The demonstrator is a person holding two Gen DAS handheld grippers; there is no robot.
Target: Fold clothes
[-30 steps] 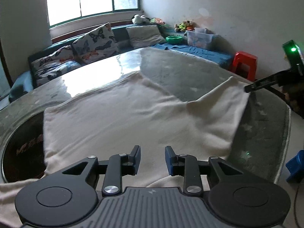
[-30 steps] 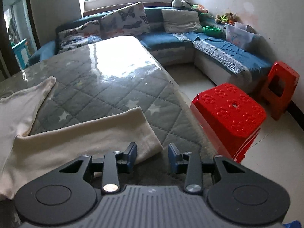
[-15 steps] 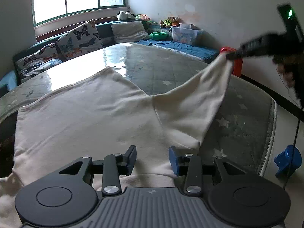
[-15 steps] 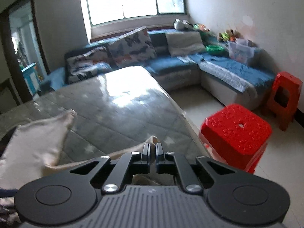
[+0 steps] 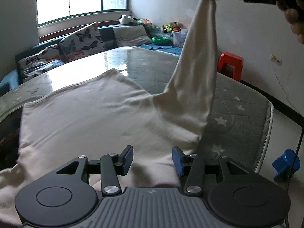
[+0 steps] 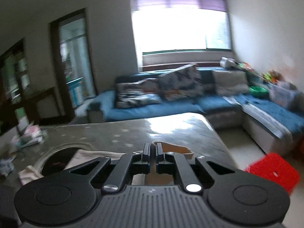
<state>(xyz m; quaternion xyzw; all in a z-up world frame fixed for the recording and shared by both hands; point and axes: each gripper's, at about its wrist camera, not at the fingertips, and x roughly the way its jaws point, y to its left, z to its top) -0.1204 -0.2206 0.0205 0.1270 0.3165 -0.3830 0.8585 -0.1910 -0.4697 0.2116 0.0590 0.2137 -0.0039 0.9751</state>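
The right gripper (image 6: 152, 149), pinching the sleeve cuff (image 5: 208, 1) of the cream knit top (image 5: 85, 117) on the grey star-quilted table (image 5: 233, 102), lifts it for folding inward, while the left gripper (image 5: 152, 158), jaws just widened and spread, hovers over the hem.

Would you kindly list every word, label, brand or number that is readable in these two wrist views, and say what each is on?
None can be read.
Left gripper: small embossed mark on its grey body, a symbol, no letters.
Right gripper: the same small mark, no letters.
Clear storage box on the sofa: any print is too small and blurred to read.
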